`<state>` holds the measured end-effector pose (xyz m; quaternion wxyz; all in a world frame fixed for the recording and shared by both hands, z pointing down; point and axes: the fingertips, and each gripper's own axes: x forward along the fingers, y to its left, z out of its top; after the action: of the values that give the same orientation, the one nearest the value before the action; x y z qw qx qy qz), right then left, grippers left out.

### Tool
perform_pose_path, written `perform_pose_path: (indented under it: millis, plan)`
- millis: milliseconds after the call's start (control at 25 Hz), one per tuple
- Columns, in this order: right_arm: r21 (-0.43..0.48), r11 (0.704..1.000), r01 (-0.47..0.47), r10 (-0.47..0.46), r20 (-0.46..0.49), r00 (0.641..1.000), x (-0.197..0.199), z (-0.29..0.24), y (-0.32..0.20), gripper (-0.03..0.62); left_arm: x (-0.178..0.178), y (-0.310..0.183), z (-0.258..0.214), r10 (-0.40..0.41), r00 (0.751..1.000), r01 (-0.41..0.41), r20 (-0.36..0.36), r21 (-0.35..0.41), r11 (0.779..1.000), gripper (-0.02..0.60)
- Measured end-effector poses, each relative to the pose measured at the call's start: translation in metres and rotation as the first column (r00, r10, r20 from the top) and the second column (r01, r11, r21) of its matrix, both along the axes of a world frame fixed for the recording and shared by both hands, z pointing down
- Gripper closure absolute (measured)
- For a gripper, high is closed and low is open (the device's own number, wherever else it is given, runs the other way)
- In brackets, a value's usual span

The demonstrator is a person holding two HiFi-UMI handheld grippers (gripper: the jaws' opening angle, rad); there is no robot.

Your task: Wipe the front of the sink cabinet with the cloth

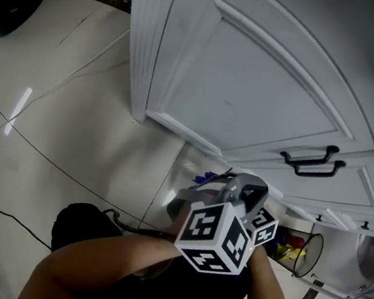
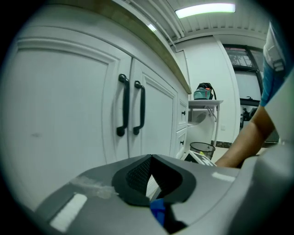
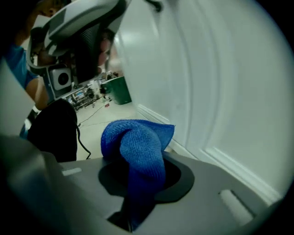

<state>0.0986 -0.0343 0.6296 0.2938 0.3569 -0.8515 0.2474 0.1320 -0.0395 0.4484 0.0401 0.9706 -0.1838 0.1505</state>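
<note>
The right hand-held gripper (image 3: 140, 172) has its jaws squeezed shut on a blue fuzzy cloth (image 3: 138, 142). The cloth sticks up out of the jaws in a soft bunch and folds over at the top. It is just beside the white sink cabinet (image 3: 229, 92), down low near the bottom edge of a door. I cannot tell if the cloth is touching the door.

The left hand-held gripper (image 2: 150, 158) has its jaws closed, with the tips meeting. Nothing is pinched at the tips. A small blue bit shows low down between them, but I cannot tell what it is.

In the head view both hand-held grippers are close together in front of the cabinet, near the floor. Their cubes with black and white squares face up, and a little of the cloth peeks out beside them.

The cabinet has two tall white doors side by side. Each door has a long black handle (image 2: 123, 105), and the two handles stand next to each other. Small drawers with black knobs come after the doors.

The shiny cream tile floor (image 1: 62, 116) has thin dark lines on it. A black wire basket (image 2: 202, 149) stands farther along the cabinet. The person's bare arm (image 2: 243, 142) shows at the right of the left gripper view. A black rounded thing (image 1: 79, 227) with a thin black cord sits on the floor near the person.
</note>
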Motion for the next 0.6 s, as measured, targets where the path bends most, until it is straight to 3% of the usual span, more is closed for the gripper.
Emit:
perform_pose_path:
  millis: [160,280,360,520,600]
  plan:
    - [0.119,0.99,0.081,-0.09,0.07,0.993,-0.08,-0.047,-0.035,0.505,-0.064,-0.043,-0.012,-0.148,0.989,0.148,-0.027,-0.003,0.989,0.575]
    - [0.202,0.977,0.065,-0.091,0.122,0.988,-0.132,-0.071,-0.061,0.505,-0.138,-0.085,-0.025,-0.301,0.952,0.301,-0.059,-0.023,0.953,0.575]
    - [0.238,0.971,0.036,-0.071,0.14,0.988,-0.162,-0.075,-0.08,0.505,-0.195,-0.113,-0.033,-0.426,0.903,0.426,-0.063,-0.003,0.905,0.575]
    - [0.287,0.958,0.004,-0.04,0.12,0.992,-0.221,-0.059,-0.111,0.505,-0.298,-0.149,-0.028,-0.666,0.745,0.667,-0.04,0.038,0.744,0.575]
    - [0.307,0.952,-0.005,-0.026,0.097,0.995,-0.243,-0.047,-0.124,0.505,-0.326,-0.156,-0.021,-0.716,0.698,0.717,-0.023,0.028,0.697,0.575]
